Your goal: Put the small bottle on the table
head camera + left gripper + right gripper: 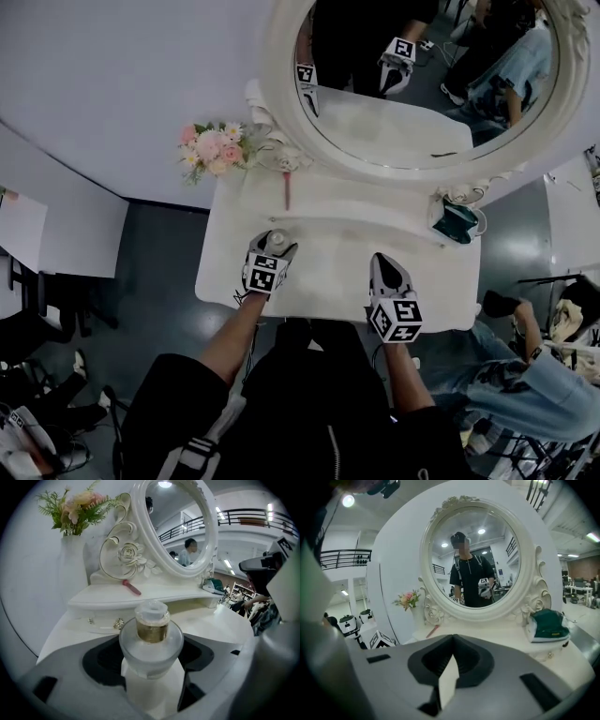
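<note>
The small bottle [151,637] is frosted glass with a gold neck and a clear cap. It stands upright between the jaws of my left gripper [151,656], which is shut on its round body. In the head view the left gripper [273,246] holds the bottle [277,240] over the left part of the white dressing table [328,281], just in front of the raised shelf. My right gripper [383,265] hovers over the table's front middle. Its jaws meet at the tips with nothing between them [451,641].
A big oval mirror [422,84] in a white carved frame stands at the back. A pink stick [287,190] lies on the raised shelf, and a green pouch [455,222] sits at its right end. Flowers [214,148] stand at the back left.
</note>
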A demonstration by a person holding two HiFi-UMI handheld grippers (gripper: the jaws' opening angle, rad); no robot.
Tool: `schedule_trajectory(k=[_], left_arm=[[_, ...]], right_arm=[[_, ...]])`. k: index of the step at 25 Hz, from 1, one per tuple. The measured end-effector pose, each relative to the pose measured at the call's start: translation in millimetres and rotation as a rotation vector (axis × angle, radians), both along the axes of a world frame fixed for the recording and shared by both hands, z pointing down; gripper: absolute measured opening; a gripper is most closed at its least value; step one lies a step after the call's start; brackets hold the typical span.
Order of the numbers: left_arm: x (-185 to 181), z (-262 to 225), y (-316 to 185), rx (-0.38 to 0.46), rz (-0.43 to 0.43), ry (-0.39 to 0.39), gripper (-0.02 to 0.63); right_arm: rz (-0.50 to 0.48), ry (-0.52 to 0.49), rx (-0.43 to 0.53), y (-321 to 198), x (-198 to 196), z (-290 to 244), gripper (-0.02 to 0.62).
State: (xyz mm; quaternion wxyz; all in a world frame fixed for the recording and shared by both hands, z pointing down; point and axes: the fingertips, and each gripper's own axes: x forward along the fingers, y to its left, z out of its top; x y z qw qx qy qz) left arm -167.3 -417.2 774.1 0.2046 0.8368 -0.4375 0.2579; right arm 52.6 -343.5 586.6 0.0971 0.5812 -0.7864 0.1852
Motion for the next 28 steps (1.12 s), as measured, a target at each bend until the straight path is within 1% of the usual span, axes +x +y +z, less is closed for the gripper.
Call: schedule_trajectory(k=[5, 7, 11, 14, 17, 21, 24, 26, 27, 28], left_arm=[[3, 4, 12, -0.025, 0.029, -0.025, 0.336], [2, 6, 14, -0.014, 0.037, -0.034, 0.336], [2, 16, 12, 0.04, 0.051, -0.048, 0.337], [2, 18, 14, 0.039, 0.054, -0.045, 0.341], [-2, 16, 20, 0.037, 0.053, -0.051, 0.374], [-10, -6, 22, 0.12, 0.038, -0.028, 0.379], [-14, -40, 24, 0.15, 0.029, -0.014, 0.373], [-15, -62, 22, 0.178, 0.018, 0.001, 0.353], [-14, -72, 20, 0.195, 0.013, 0.011, 0.326], [-13, -81, 18, 0.211, 0.01, 0.021, 0.318]], right_arm=[[0.001, 0.001, -0.004, 0, -1, 1, 0.003], [0.003, -0.002, -0.008, 0, -1, 2, 0.003], [0.01, -0.011, -0.019, 0, -2, 7, 0.003], [0.013, -0.019, -0.025, 1, -6, 10, 0.003], [0.016, -0.023, -0.018, 1, -9, 9, 0.003], [0.018, -0.033, -0.007, 0, -9, 8, 0.003], [0.02, -0.038, 0.004, -2, -8, 5, 0.003], [0.02, -0.038, 0.014, -4, -7, 0, 0.003], [0.021, -0.038, 0.021, -5, -7, -3, 0.003], [0.022, -0.038, 0.029, -7, -6, -6, 0.003]])
